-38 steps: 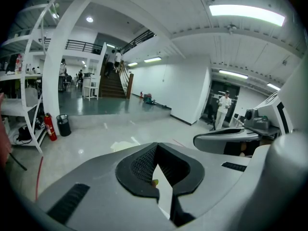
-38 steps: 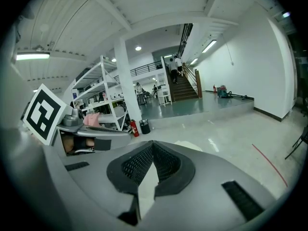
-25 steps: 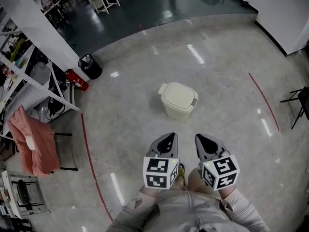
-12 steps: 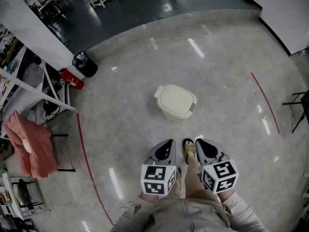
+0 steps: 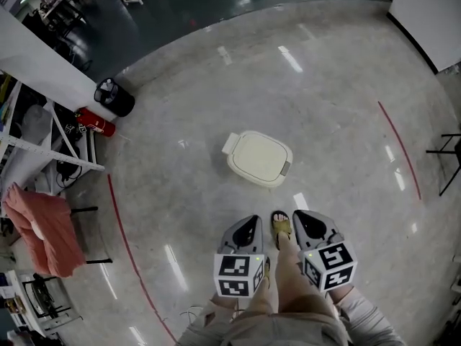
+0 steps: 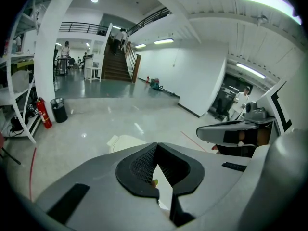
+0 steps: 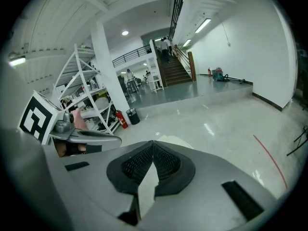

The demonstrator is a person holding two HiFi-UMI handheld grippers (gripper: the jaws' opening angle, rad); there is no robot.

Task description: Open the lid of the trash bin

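Bin (image 5: 258, 161) nearer than before, lid (image 5: 252, 150) down — left tongs (image 5: 251, 223), right tongs (image 5: 302, 217) closed.

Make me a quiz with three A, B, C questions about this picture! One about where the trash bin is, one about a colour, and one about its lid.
1. Where is the trash bin?
A. on a shelf
B. on the floor, ahead of the left tool and right tool
C. between a tool's jaws

2. What colour is the fire extinguisher?
A. red
B. blue
C. green

3. How is the bin's lid?
A. taken off
B. standing open
C. shut

Answers:
1. B: it stands on bare floor beyond both tools.
2. A: its body is red, beside the black wastebasket.
3. C: the lid lies flat on the bin.
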